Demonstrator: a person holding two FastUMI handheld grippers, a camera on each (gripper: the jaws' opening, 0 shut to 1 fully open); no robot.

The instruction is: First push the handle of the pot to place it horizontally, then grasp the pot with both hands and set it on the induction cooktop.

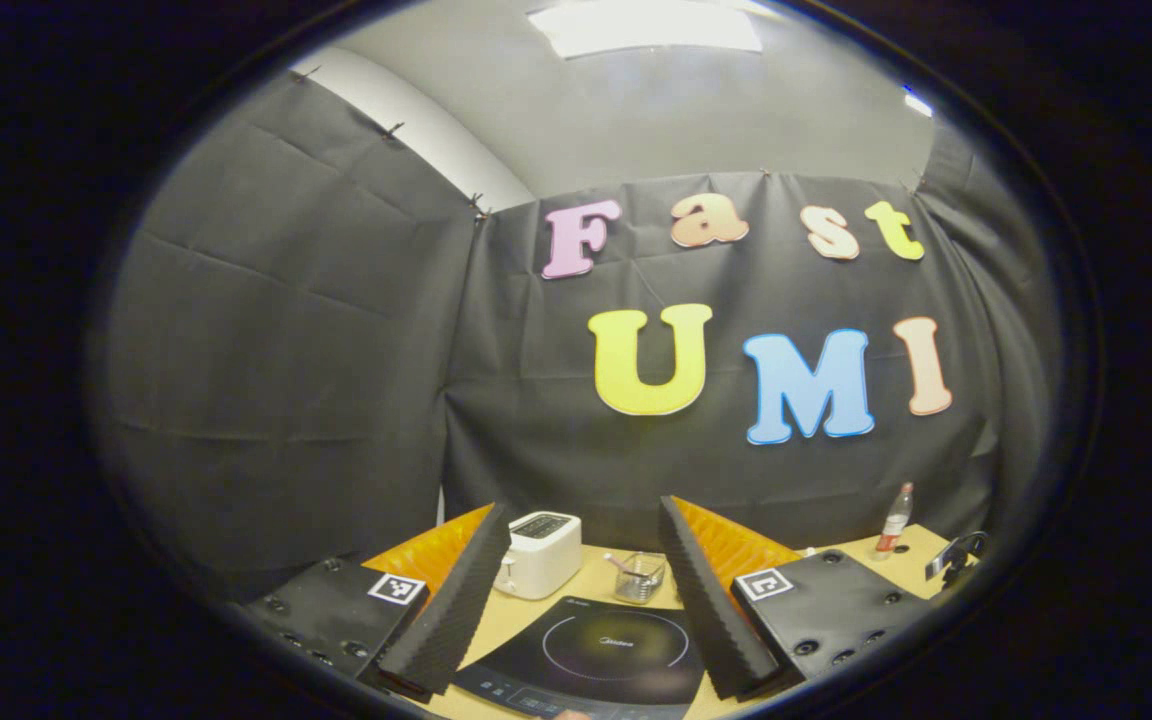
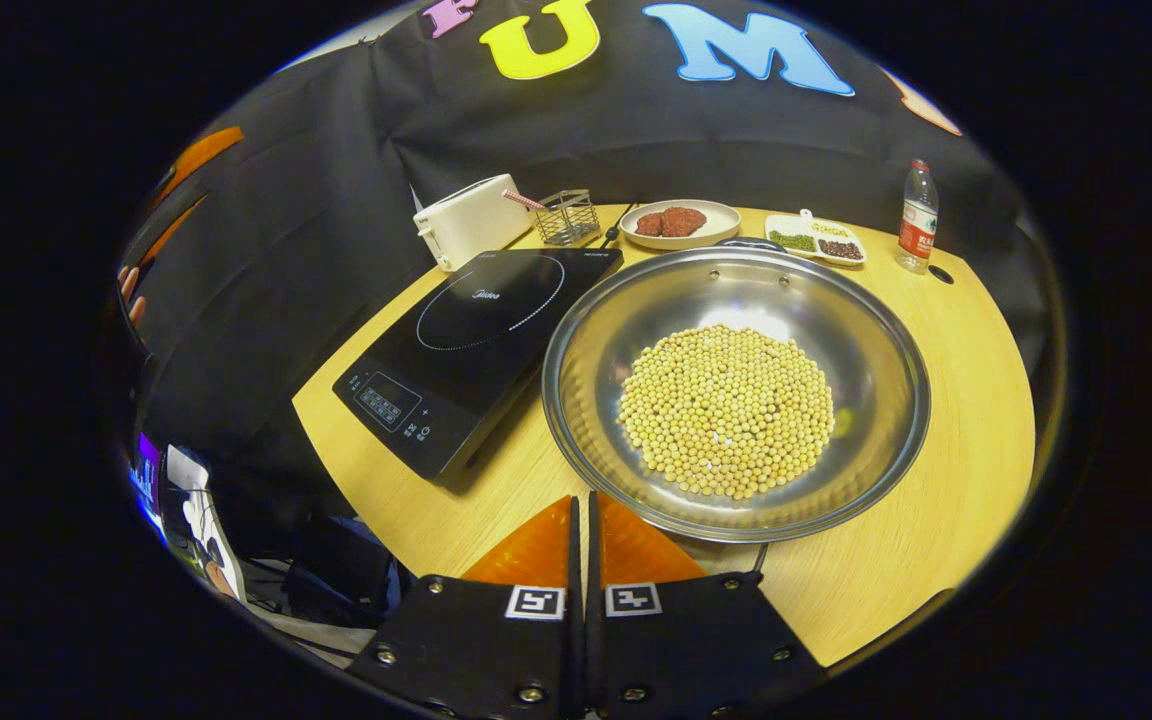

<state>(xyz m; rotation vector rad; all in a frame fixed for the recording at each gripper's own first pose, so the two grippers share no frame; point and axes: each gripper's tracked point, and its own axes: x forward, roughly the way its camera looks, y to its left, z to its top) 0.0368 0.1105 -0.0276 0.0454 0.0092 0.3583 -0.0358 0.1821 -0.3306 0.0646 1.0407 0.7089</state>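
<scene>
The counter (image 2: 946,440) carries the pot (image 2: 736,390) of beans beside the induction cooktop (image 2: 476,345), near its middle. My left gripper (image 1: 576,590) has jaws wide apart, empty. My right gripper (image 2: 581,560) has jaws closed together on nothing.

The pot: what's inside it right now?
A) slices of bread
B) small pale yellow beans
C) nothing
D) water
B: in the right gripper view the steel pot holds a heap of small pale yellow beans, and it sits on the table beside the induction cooktop.
</scene>
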